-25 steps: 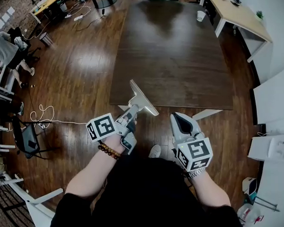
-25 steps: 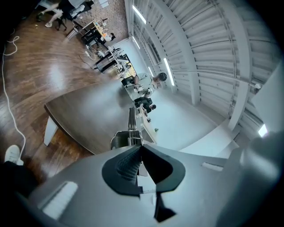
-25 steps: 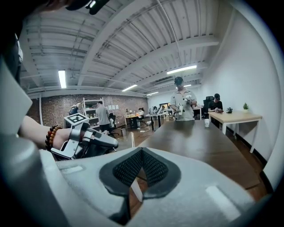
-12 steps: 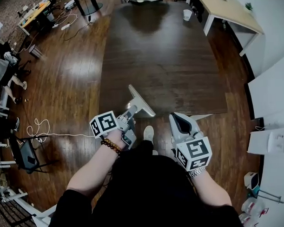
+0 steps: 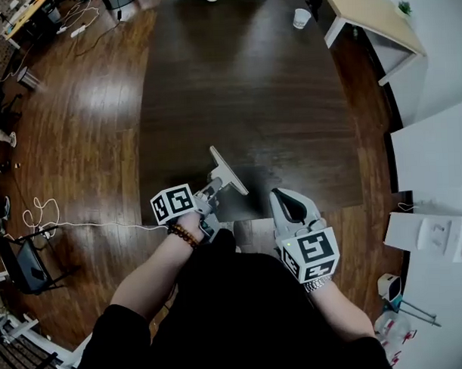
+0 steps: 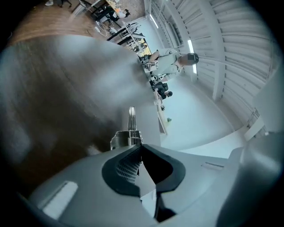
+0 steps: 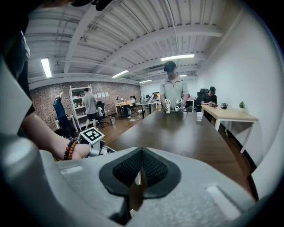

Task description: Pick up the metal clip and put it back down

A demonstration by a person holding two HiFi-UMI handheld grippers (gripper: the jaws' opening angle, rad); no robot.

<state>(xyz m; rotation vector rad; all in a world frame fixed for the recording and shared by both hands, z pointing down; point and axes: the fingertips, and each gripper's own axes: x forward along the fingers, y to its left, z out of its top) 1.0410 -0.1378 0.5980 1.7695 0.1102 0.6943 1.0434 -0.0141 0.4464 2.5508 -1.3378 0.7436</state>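
The metal clip [image 5: 227,171] is a silver spring clip with a long flat blade. It hangs in the air over the near edge of the dark wooden table [image 5: 243,89], and my left gripper [image 5: 210,190] is shut on its handle end. In the left gripper view the clip [image 6: 129,131] sticks out just past the closed jaw tips of the left gripper [image 6: 141,150]. My right gripper [image 5: 287,198] is held beside it to the right, shut with nothing between its pads. In the right gripper view the right gripper [image 7: 141,153] points along the table.
A white cup [image 5: 301,18] stands at the table's far end. A light wooden desk [image 5: 373,20] is at the upper right and a white surface [image 5: 434,154] at the right. A cable [image 5: 47,217] lies on the floor at left. A person [image 7: 174,91] stands beyond the table's far end.
The view has shifted forward, so both grippers now sit over the table's near edge instead of over the floor. The clip stays held in the left gripper.
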